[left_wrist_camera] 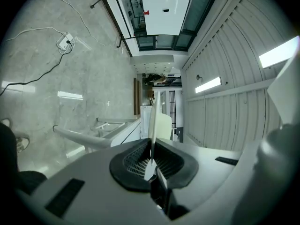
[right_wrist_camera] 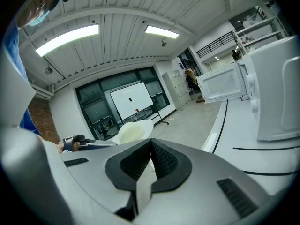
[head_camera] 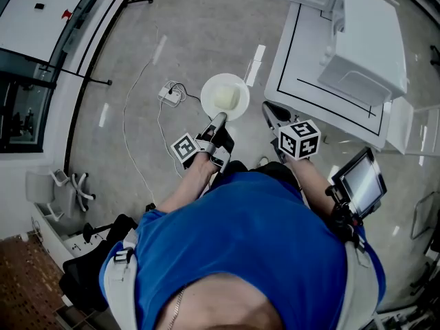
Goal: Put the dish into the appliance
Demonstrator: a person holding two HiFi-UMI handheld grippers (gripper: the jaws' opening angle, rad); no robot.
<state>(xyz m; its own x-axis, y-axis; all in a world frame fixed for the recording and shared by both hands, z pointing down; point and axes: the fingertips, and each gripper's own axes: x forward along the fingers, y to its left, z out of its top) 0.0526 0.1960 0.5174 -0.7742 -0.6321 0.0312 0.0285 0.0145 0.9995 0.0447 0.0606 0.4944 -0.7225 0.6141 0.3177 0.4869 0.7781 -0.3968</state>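
A white dish [head_camera: 225, 96] with a pale yellow lump on it hangs over the floor in front of me. My left gripper [head_camera: 218, 120] is shut on its near rim. In the left gripper view the dish [left_wrist_camera: 153, 118] stands edge-on between the pressed pads. My right gripper [head_camera: 270, 110] is shut and holds nothing, just right of the dish, near the table's corner. The right gripper view shows the dish [right_wrist_camera: 135, 131] to the left and the white appliance [right_wrist_camera: 276, 88] on the table to the right, its door [right_wrist_camera: 222, 82] swung open. In the head view the appliance [head_camera: 364, 40] sits at the upper right.
The white table [head_camera: 302, 67] with a black outline marked on it fills the upper right. A power strip [head_camera: 169, 93] and its cables lie on the grey floor left of the dish. A small screen [head_camera: 361, 181] hangs at the person's right hip. Glass-walled rooms border the left.
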